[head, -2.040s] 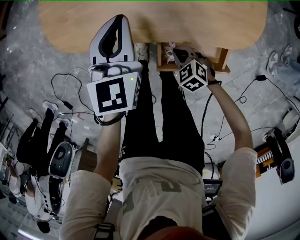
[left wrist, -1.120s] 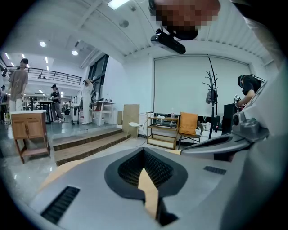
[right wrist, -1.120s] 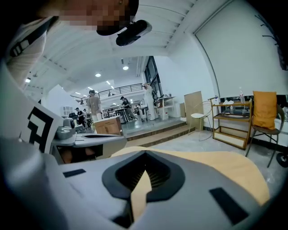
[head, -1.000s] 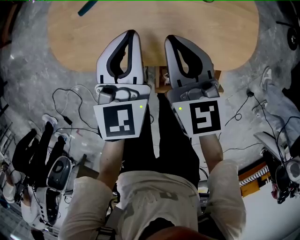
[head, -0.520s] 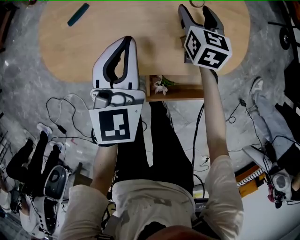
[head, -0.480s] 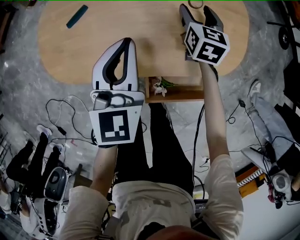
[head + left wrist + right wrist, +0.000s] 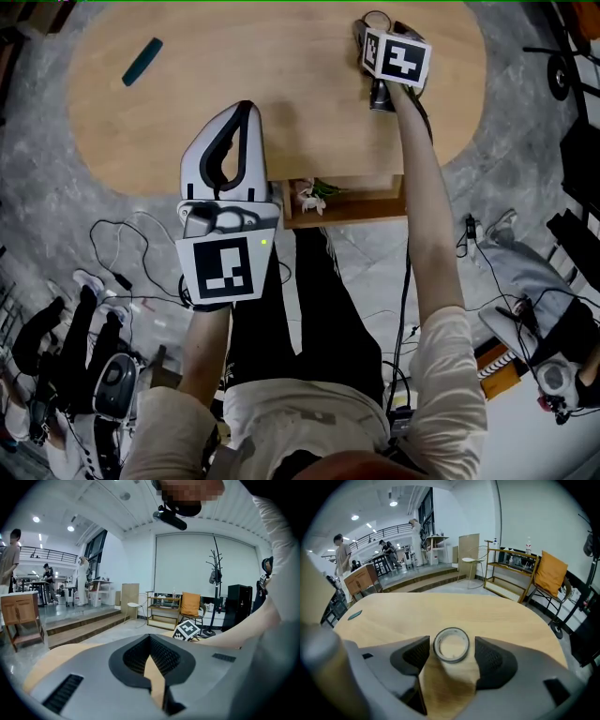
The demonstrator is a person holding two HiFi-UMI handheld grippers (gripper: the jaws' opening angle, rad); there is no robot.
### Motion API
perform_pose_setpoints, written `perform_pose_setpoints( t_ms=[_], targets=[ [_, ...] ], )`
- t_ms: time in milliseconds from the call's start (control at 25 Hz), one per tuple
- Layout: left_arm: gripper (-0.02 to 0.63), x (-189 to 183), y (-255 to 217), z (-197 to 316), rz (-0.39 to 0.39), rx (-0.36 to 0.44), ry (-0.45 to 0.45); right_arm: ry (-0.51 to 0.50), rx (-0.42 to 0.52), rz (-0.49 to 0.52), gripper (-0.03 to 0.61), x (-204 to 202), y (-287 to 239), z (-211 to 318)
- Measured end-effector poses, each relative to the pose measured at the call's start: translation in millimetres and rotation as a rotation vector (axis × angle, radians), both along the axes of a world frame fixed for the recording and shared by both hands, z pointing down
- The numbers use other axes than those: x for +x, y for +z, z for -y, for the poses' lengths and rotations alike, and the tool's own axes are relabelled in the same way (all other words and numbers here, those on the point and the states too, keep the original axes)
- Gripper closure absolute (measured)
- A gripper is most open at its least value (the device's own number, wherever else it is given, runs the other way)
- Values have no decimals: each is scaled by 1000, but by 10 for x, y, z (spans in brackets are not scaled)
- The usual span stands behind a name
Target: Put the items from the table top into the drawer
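Presently, with the left hand-held gripper [image 7: 150, 639] closed and empty, the right hand-held gripper [image 7: 452, 649], jaws just opened wide, bracketed without contact a ring [image 7: 436, 645] near the desk's [image 7: 281, 75] far right corner, so pickup appeared in hand, next requiring closure squarely on the ring.

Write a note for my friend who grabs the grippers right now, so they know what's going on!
The left gripper is shut and empty, near the table's front edge.
The right gripper has just been opening its jaws. It is open, and the ring lies on the table between its tips, not gripped.
The drawer is open under the table's front edge.
Done: a white and green thing is in the drawer.
Left: the ring and the teal bar, both on the table.
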State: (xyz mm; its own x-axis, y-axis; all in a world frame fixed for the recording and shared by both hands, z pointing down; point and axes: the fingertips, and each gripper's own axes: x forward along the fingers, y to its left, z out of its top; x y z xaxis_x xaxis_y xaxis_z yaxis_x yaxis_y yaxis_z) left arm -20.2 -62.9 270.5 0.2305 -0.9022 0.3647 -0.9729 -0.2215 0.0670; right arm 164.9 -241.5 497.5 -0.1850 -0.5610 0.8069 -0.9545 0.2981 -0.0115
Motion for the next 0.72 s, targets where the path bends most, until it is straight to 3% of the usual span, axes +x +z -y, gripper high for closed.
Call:
perform_pose_setpoints(
  t_ms=[400, 600, 720],
  targets=[
    [607, -29, 51, 23, 6, -3, 4, 3, -16, -25, 275, 29, 96, 24],
    [607, -67, 75, 25, 12, -7, -6, 0, -4, -22, 331, 12, 106, 38],
    [607, -62, 67, 80, 12, 1, -11, -24, 54, -23, 334, -20, -46, 89]
  ],
)
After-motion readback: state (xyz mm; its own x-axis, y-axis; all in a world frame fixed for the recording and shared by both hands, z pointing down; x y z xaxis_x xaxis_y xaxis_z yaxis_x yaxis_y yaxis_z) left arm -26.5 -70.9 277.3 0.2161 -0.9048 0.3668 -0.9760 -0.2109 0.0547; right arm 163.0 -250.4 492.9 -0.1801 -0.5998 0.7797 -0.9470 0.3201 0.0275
